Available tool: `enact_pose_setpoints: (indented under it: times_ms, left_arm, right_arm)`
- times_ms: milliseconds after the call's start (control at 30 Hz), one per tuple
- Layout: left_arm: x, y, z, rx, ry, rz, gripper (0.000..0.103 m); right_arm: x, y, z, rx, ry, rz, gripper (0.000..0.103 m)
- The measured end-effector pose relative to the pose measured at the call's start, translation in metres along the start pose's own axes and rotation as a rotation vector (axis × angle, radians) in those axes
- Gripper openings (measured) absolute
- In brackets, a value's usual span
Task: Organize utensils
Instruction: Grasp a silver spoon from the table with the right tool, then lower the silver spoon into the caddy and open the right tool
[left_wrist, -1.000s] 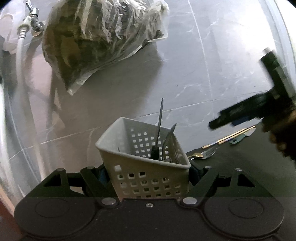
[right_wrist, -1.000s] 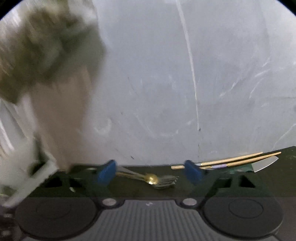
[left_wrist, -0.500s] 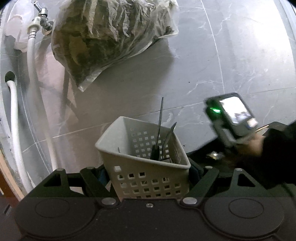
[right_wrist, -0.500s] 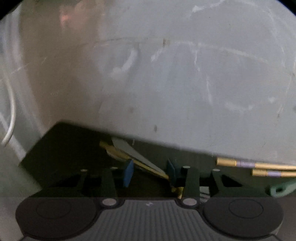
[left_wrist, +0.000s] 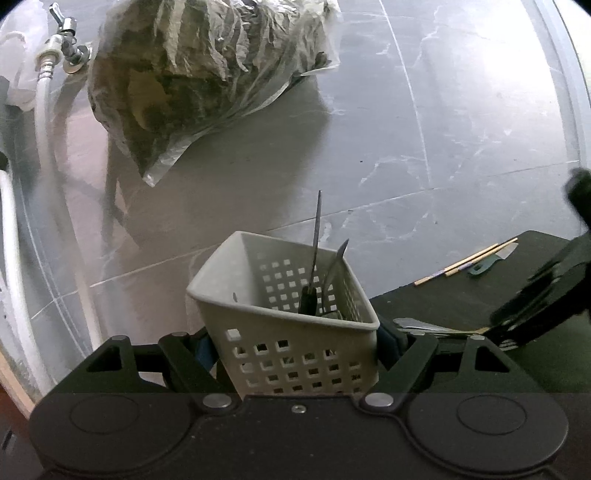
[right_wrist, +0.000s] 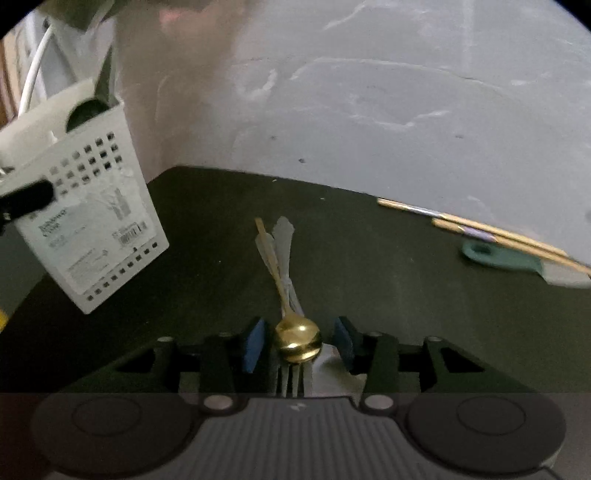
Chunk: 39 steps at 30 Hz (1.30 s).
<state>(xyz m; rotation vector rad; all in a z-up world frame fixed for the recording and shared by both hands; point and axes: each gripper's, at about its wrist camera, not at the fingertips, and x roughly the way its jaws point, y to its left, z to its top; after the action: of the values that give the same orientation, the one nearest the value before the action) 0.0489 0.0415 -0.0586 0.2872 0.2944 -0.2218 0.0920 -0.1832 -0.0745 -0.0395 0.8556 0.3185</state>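
My left gripper (left_wrist: 295, 343) is shut on a white perforated basket (left_wrist: 291, 325), held tilted above the black mat's left edge; it also shows in the right wrist view (right_wrist: 88, 218). A dark-handled utensil (left_wrist: 314, 258) and a metal one stand in it. My right gripper (right_wrist: 297, 343) is open, low over the mat, its blue pads (right_wrist: 254, 345) either side of a gold spoon (right_wrist: 297, 338) lying crossed with a silver fork (right_wrist: 284, 236). The right gripper shows in the left wrist view (left_wrist: 535, 306). Two gold chopsticks (right_wrist: 480, 232) and a green-handled knife (right_wrist: 509, 258) lie at the mat's far right.
The black mat (right_wrist: 388, 266) lies on a grey marble-tiled floor (left_wrist: 443, 129). A plastic bag of dark stuff (left_wrist: 192, 74) lies beyond the basket. A tap with white hoses (left_wrist: 44, 122) is on the left.
My right gripper has swung round and dropped over the spoon and fork, which now lie between its open fingers. My left gripper has kept hold of the basket, almost still.
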Motion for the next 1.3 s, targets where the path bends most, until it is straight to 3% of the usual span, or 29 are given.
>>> enact_pose_setpoints:
  times_ms: [100,233,367,533,633,767,833,867,967,1133,1300]
  left_arm:
    - [-0.001,0.003,-0.002,0.007,-0.007,-0.018,0.082]
    - [-0.002,0.007,-0.004,0.015,-0.016,-0.04,0.082]
    - [-0.003,0.011,-0.006,0.026,-0.023,-0.059,0.082]
    - [-0.005,0.014,-0.008,0.039,-0.028,-0.079,0.082]
    - [-0.005,0.016,-0.008,0.045,-0.03,-0.087,0.082]
    - [-0.005,0.017,-0.008,0.047,-0.033,-0.09,0.082]
    - [-0.005,0.017,-0.008,0.046,-0.034,-0.09,0.082]
    - [-0.005,0.016,-0.008,0.046,-0.033,-0.09,0.082]
    - [-0.005,0.016,-0.008,0.042,-0.033,-0.09,0.082]
    - [-0.005,0.016,-0.008,0.036,-0.033,-0.091,0.082]
    - [-0.005,0.018,-0.009,0.025,-0.037,-0.095,0.081]
  right_arm:
    - [-0.026,0.005,-0.011,0.083,-0.052,-0.038,0.063]
    - [-0.031,0.009,-0.012,0.125,-0.07,-0.113,0.076]
    - [-0.037,-0.01,-0.019,0.274,-0.083,-0.101,0.076]
    - [-0.043,-0.022,-0.041,0.547,-0.177,-0.079,0.075]
    - [-0.038,-0.027,-0.052,0.706,-0.224,-0.057,0.066]
    - [-0.026,-0.032,-0.059,0.879,-0.268,-0.056,0.038]
    - [-0.02,-0.037,-0.066,0.983,-0.285,-0.048,0.03]
    - [-0.017,-0.038,-0.07,1.022,-0.291,-0.049,0.019]
    - [-0.013,-0.041,-0.075,1.092,-0.313,-0.059,0.005]
    - [-0.026,-0.037,-0.056,1.002,-0.312,-0.147,0.002]
    - [-0.051,-0.033,-0.018,0.807,-0.312,-0.244,0.001]
